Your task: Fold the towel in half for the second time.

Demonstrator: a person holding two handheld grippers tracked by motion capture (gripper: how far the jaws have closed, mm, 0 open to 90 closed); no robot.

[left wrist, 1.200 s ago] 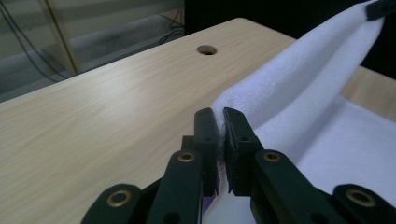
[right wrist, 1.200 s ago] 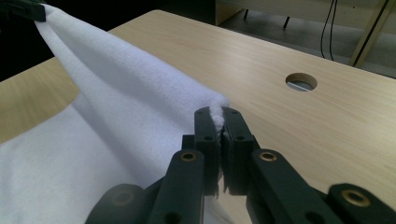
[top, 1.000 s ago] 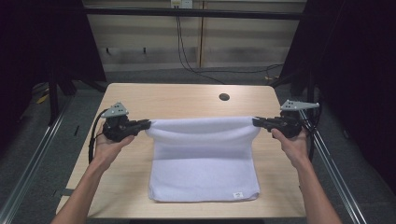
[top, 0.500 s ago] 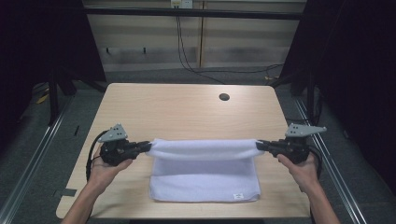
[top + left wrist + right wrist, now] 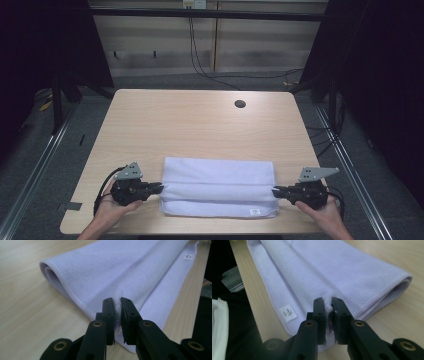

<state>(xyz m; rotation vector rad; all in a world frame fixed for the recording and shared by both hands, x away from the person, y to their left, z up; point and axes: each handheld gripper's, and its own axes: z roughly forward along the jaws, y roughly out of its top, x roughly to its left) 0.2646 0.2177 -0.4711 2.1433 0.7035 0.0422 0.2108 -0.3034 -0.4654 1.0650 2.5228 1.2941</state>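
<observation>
The towel (image 5: 218,187) now lies folded in half on the table (image 5: 200,125). Left gripper (image 5: 159,187) and right gripper (image 5: 275,190) have just been opening, fabric between the jaws; release follows.

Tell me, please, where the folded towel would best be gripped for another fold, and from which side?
Probably the two short ends of the towel, each claw coming level from outside. The left claw and right claw already pinch fabric there; its rolled far edge gives thick layers to grip.

The left gripper (image 5: 117,305) is pinching the folded towel's (image 5: 130,267) hem, its jaws having just been opening slightly, on the table (image 5: 22,315).
</observation>
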